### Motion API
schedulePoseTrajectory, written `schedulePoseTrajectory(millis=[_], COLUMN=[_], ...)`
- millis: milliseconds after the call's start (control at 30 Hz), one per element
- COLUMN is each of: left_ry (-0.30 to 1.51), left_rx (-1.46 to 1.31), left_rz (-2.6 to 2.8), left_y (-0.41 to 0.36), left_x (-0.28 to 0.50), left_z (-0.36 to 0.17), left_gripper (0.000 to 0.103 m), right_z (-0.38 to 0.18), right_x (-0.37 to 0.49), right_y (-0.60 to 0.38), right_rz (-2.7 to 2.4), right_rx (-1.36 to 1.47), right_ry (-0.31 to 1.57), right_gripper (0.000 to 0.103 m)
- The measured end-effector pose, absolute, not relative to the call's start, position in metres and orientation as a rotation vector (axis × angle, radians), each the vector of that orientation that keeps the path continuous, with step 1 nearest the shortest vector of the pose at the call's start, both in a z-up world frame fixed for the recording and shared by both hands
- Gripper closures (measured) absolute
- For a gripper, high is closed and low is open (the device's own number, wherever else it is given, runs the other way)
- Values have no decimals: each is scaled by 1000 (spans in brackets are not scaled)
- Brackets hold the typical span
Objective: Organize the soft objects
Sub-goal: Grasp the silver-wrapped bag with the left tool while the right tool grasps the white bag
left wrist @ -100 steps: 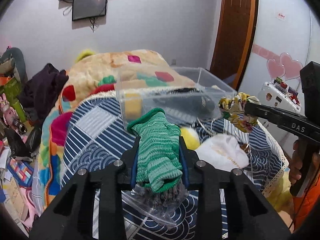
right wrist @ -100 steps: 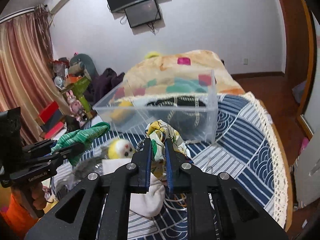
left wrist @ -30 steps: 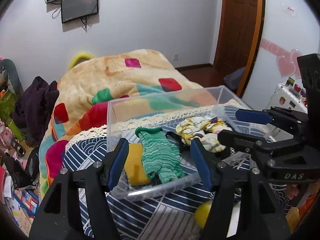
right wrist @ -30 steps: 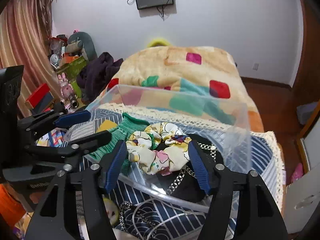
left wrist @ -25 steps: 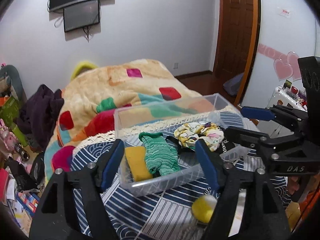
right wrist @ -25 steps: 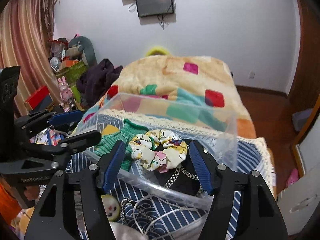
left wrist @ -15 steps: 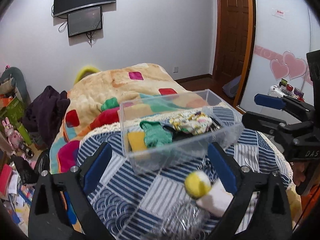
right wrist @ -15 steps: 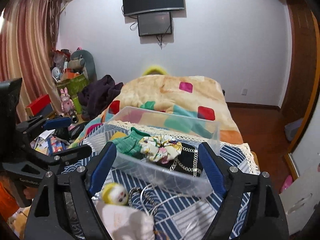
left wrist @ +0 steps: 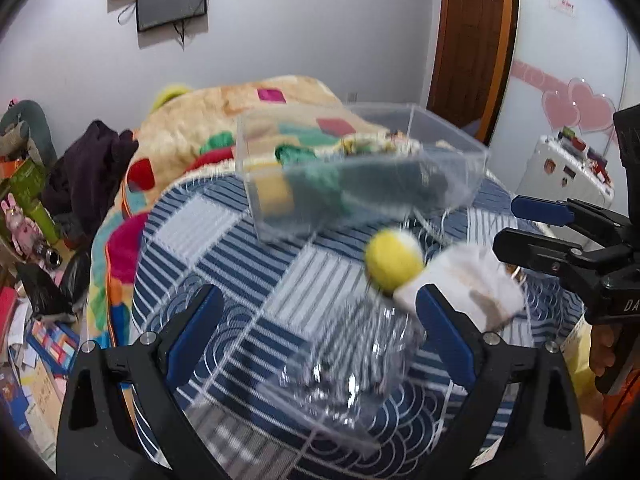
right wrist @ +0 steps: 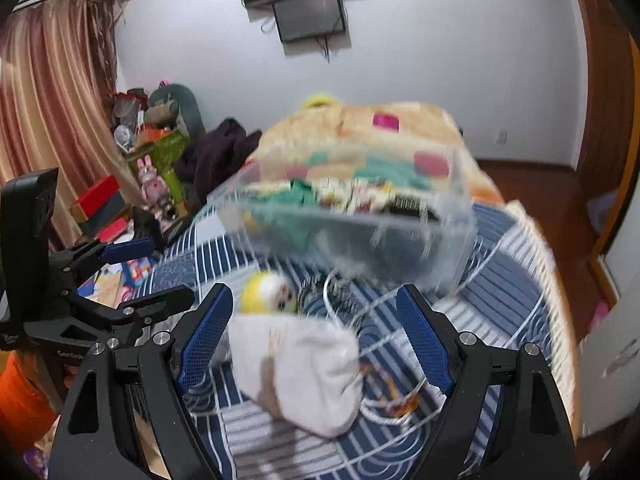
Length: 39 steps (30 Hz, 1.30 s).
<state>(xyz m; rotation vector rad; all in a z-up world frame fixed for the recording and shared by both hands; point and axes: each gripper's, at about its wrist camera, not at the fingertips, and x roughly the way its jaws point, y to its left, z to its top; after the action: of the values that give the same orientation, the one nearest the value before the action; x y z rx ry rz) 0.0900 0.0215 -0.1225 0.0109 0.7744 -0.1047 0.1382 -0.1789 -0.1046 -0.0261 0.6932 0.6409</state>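
Observation:
A clear plastic bin stands on the blue patterned cloth and holds a green knit item, a floral scrunchie and a yellow item. My left gripper is open and empty over a clear plastic bag. My right gripper is open and empty above a white soft item. A yellow plush ball lies beside the white item; it also shows in the right wrist view. Both views are blurred.
White cords lie on the blue cloth near the bin. A colourful blanket covers the bed behind. Clutter and toys stand at the left. A wooden door is at the right.
Both grippers let go of the green knit item and the scrunchie in the bin, then pulled back and lowered toward the near items on the cloth.

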Motion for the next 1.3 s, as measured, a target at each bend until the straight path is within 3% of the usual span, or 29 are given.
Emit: schedulePoseTrajectory(millis=[267,467,500,533,600,700,867,1300], left_ry=[841,845,837,832,825,814,803,676], left_rx=[-57,-75,-77,-75,-79,-80,-84,-81], left_rz=[-114,-135,-132,-136,-151,-160,-161,-110], left_y=[23,18,18,17,14,10,12,23], left_x=[80,78,77,77,75,70,63,60], left_z=[-155,-162,-162,-162,-160,-157,-152,-110], left_gripper=[6,27,35,40,56,63,67,67], right_z=[-141,-155,-155,-154,-153,-153,-149,-109], right_x=[136,130,129,129,127,125,120,113], right_y=[-172,-166,-166,-166,-168,-170,-172,-191], right_rz=[666,654,654,653,651,658,671,643], right_rx=[-9,-41,-43,-45,-46,-48,-59,-19], right_ry=[816,843,841,836,825,824,791,653], right_gripper=[21,21,22,25,39,56,71,72])
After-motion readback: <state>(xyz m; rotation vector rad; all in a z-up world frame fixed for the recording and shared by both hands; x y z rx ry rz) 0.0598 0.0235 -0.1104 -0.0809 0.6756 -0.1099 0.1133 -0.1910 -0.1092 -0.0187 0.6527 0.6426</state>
